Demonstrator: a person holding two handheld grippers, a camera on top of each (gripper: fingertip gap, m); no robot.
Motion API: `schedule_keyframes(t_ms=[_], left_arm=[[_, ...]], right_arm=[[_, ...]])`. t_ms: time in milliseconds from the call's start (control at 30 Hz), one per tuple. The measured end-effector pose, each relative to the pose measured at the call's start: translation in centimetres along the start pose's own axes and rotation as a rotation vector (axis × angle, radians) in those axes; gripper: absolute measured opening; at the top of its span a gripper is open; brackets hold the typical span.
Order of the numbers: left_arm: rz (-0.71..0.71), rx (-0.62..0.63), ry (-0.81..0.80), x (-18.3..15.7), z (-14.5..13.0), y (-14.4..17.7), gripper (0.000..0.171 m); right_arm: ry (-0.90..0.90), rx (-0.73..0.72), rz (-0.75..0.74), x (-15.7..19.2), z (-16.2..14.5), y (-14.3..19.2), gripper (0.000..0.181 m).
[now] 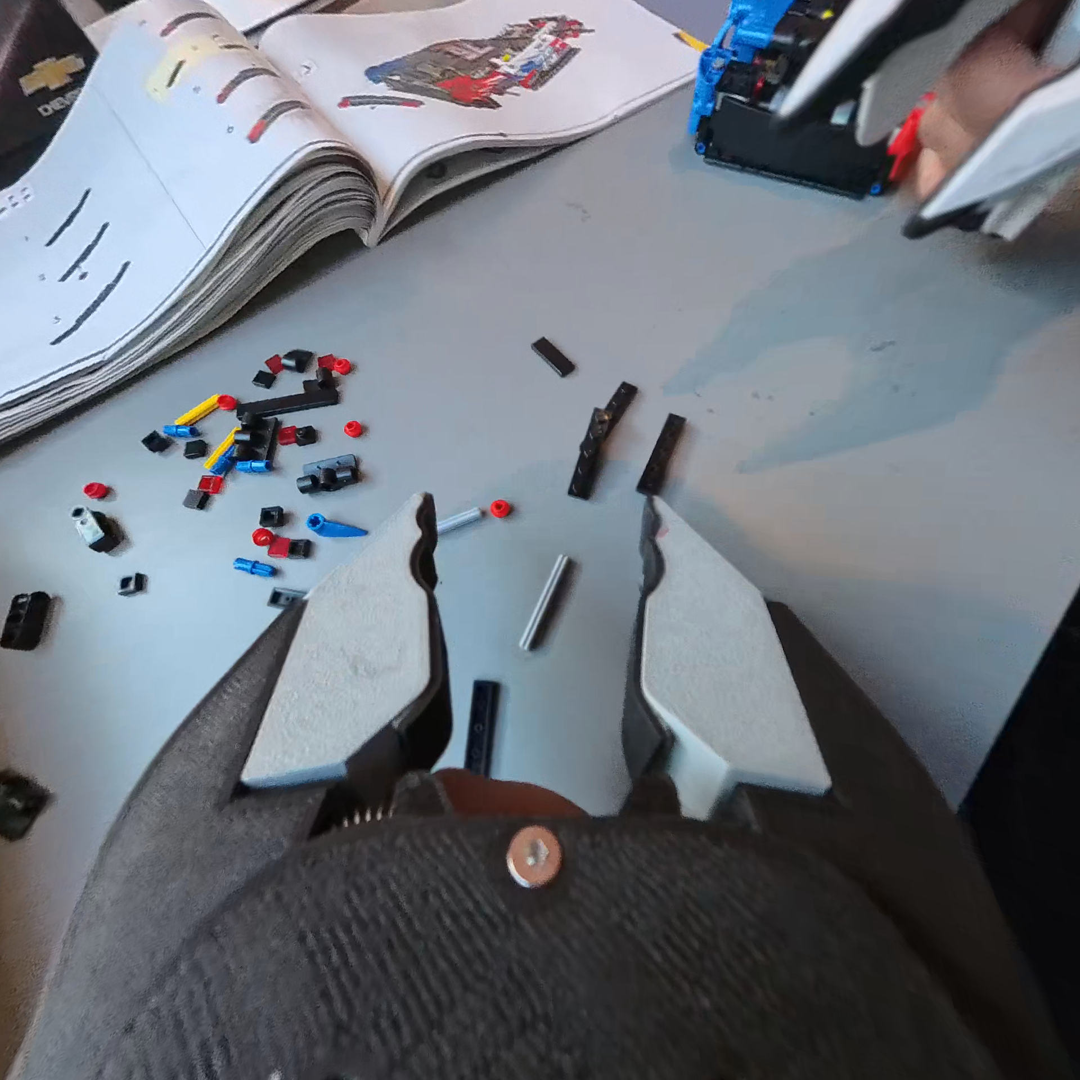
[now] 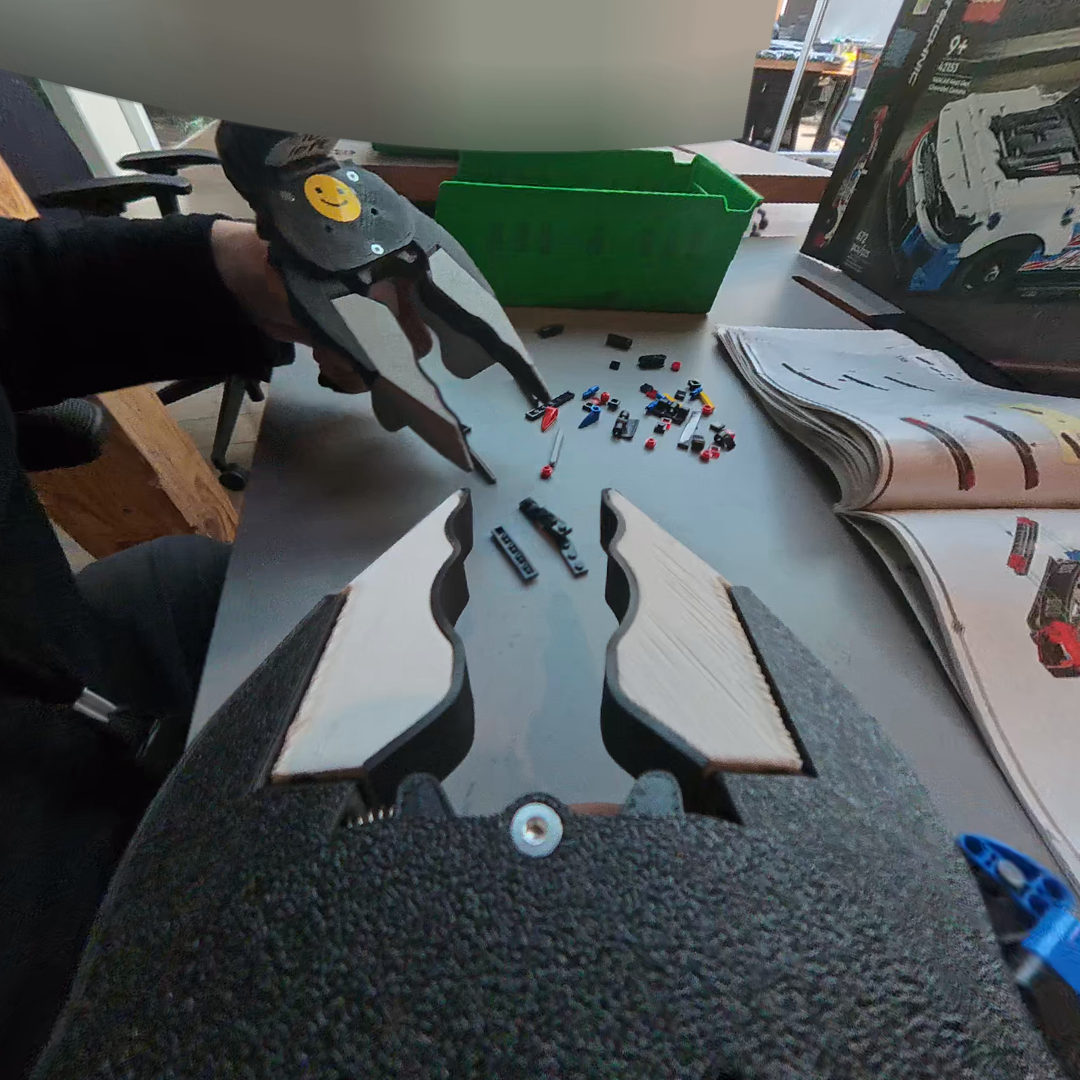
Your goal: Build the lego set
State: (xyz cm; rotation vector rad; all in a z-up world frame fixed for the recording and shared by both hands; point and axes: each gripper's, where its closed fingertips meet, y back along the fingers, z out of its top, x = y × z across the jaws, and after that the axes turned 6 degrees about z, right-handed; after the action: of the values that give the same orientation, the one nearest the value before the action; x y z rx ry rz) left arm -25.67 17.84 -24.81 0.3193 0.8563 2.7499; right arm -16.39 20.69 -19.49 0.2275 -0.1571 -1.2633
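Observation:
My left gripper [image 1: 537,508] is open and empty, low over the grey table [image 1: 760,327]. A grey axle [image 1: 546,602] and a black plate [image 1: 482,724] lie between its fingers. Two long black plates [image 1: 602,438] [image 1: 660,453] lie just ahead of its tips. My right gripper [image 2: 536,497] is open and empty, with the same two black plates [image 2: 514,554] [image 2: 555,535] between its tips. A scatter of small black, red, blue and yellow pieces [image 1: 263,438] lies to the left. The blue and black partial model [image 1: 777,117] stands at the far right, beside the blurred right gripper [image 1: 844,169].
The open instruction booklet [image 1: 234,175] lies behind the loose pieces and also shows in the right wrist view [image 2: 935,438]. A green bin [image 2: 590,245] and the set's box [image 2: 964,175] stand at the far side. The left gripper [image 2: 514,438] is held by a black-sleeved arm [image 2: 117,304].

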Motion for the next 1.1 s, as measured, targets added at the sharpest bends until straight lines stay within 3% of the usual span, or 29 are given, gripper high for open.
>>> schedule_keyframes(t_ms=[200,367,500,633,767,967,1100], left_arm=[[-0.181,0.089,-0.017,-0.4,-1.6,0.0,0.072],[-0.244,0.055,-0.062,-1.1,-0.3,0.7,0.069],[-0.199,0.083,-0.092,-0.2,-1.1,-0.3,0.066],[-0.128,0.023,-0.102,0.3,0.4,-0.9,0.052],[-0.168,0.006,-0.045,-1.1,0.6,-0.6,0.048],[-0.052,0.014,-0.117,-0.7,-0.2,-0.1,0.044],[-0.075,-0.048,-0.027,-0.3,0.8,0.5,0.040]], right_arm=[[-0.067,0.044,0.049,-1.6,-0.2,-2.4,0.044],[-0.075,0.046,0.061,-0.1,0.4,-3.1,0.044],[-0.072,0.167,-0.030,-0.7,-2.0,-3.8,0.039],[-0.034,0.253,-0.060,-1.1,-3.3,-3.7,0.023],[-0.017,0.233,-0.082,-0.9,-2.9,-4.0,0.023],[-0.022,0.213,-0.142,-0.3,-3.0,-4.4,0.023],[-0.064,0.176,-0.194,-0.9,-2.9,-4.0,0.023]])
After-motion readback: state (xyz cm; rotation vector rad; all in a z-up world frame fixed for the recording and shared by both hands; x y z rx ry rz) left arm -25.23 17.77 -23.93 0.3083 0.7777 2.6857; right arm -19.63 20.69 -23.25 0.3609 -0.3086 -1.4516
